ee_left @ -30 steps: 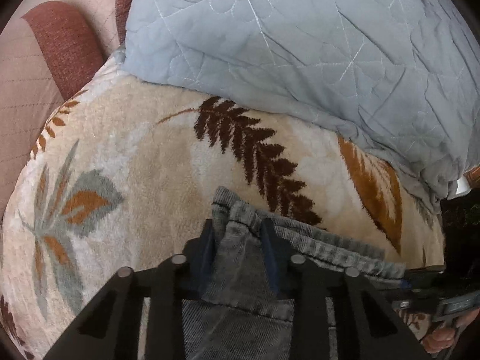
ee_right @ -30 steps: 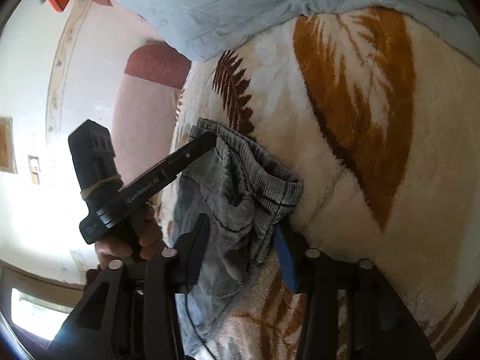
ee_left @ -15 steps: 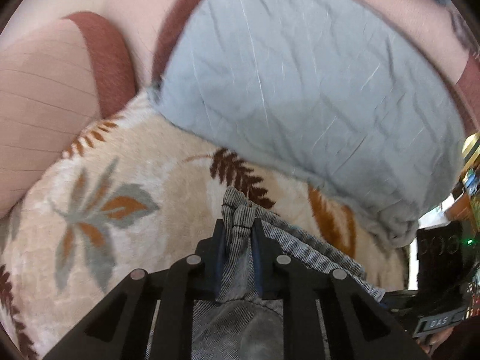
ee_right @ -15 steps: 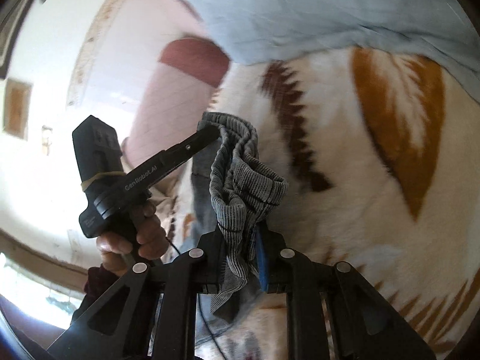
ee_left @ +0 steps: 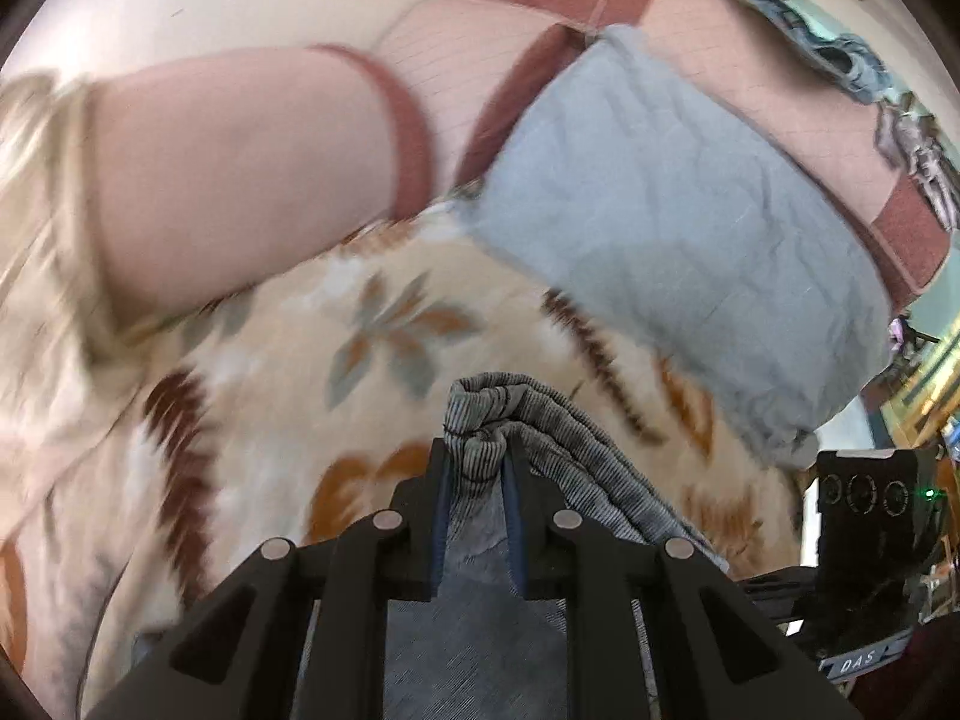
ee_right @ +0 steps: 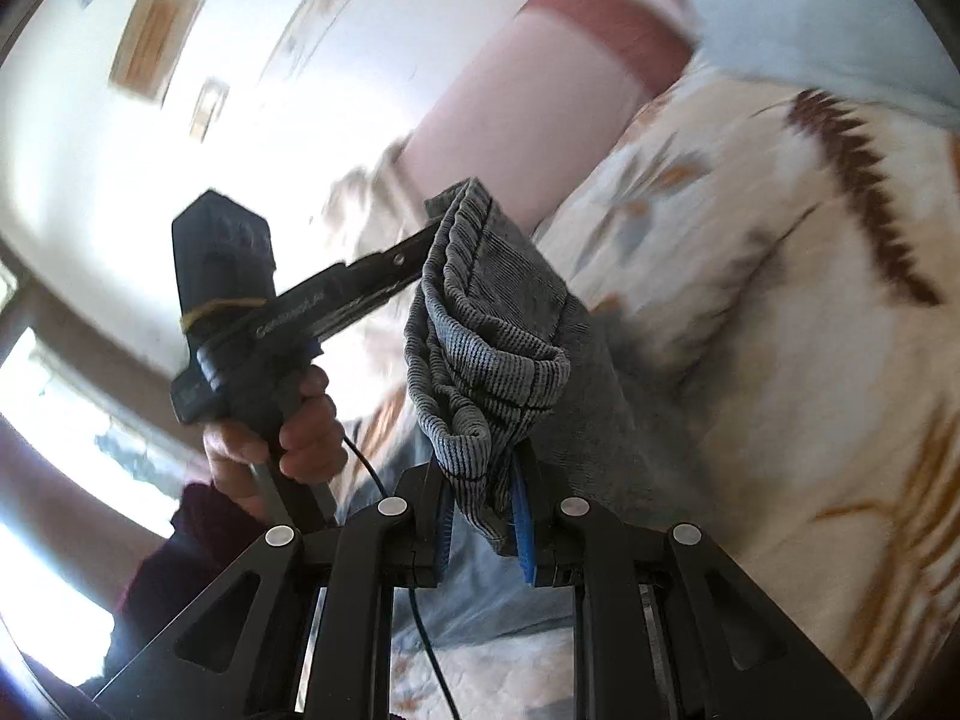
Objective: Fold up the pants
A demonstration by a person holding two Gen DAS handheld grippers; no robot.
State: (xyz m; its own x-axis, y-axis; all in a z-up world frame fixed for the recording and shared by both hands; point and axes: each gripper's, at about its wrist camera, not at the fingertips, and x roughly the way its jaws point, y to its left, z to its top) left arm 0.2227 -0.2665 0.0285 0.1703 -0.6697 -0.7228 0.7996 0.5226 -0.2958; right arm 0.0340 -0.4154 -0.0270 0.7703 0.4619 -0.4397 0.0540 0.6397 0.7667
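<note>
The pants (ee_left: 558,438) are grey ribbed corduroy. The blanket (ee_left: 288,372) is cream plush with brown fern fronds, orange leaves and grey-green leaves. The far quilt (ee_left: 678,204) is pale blue-grey. The sofa cushions (ee_left: 240,168) are pink, edged brick red.

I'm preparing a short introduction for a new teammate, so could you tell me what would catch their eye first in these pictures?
The grey corduroy pants stand out first, hanging bunched at the centre with the right gripper and left gripper each shut on an edge. Beneath them spreads the cream leaf-patterned blanket, and a pale blue quilt lies at its far upper right in the left wrist view.
</note>
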